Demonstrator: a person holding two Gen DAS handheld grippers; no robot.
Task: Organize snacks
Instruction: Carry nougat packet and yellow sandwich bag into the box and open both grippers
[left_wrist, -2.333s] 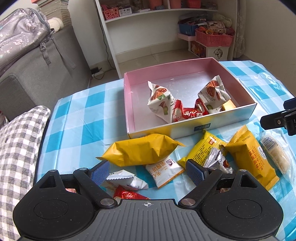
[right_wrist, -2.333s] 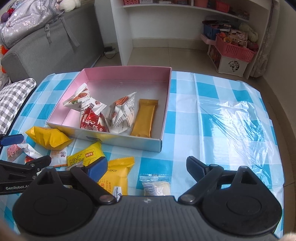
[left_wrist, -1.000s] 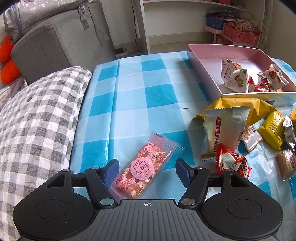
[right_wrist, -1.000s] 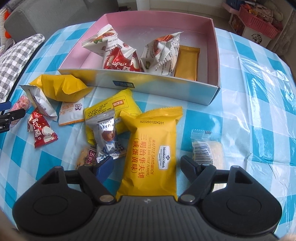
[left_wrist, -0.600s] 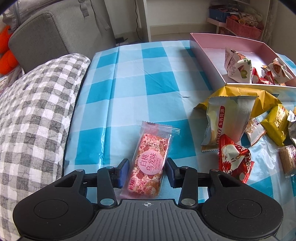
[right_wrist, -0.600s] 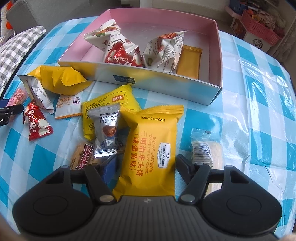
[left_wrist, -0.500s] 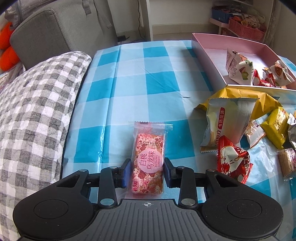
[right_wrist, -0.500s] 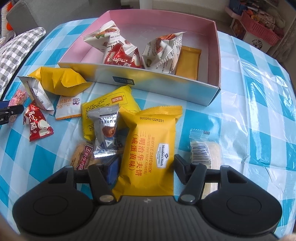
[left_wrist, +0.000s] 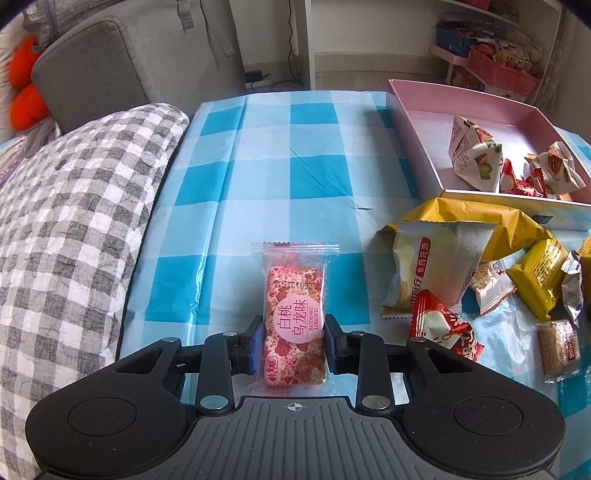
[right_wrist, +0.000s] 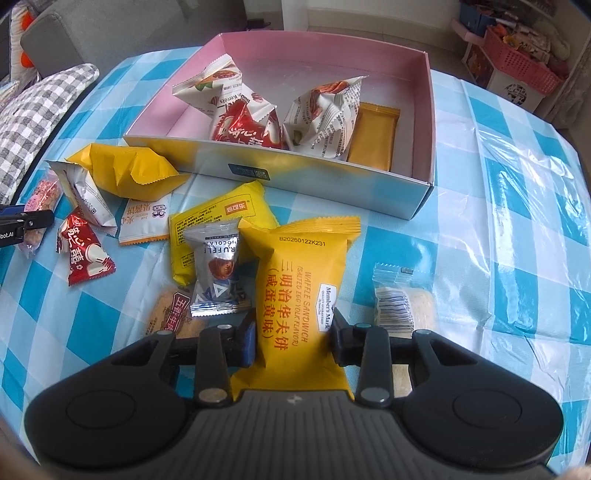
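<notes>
Both grippers clamped on snacks, box far right

Left gripper pinching pink nougat bar, long axis pointing away; right gripper gripping yellow waffle pack likewise, directly near pink box; right closer.

A grey sofa stands behind the surface, which wears a blue-and-white check cloth. A grey check cushion lies at its left edge. White shelves line the wall; pink baskets sit on the tiled floor. Daylight.
</notes>
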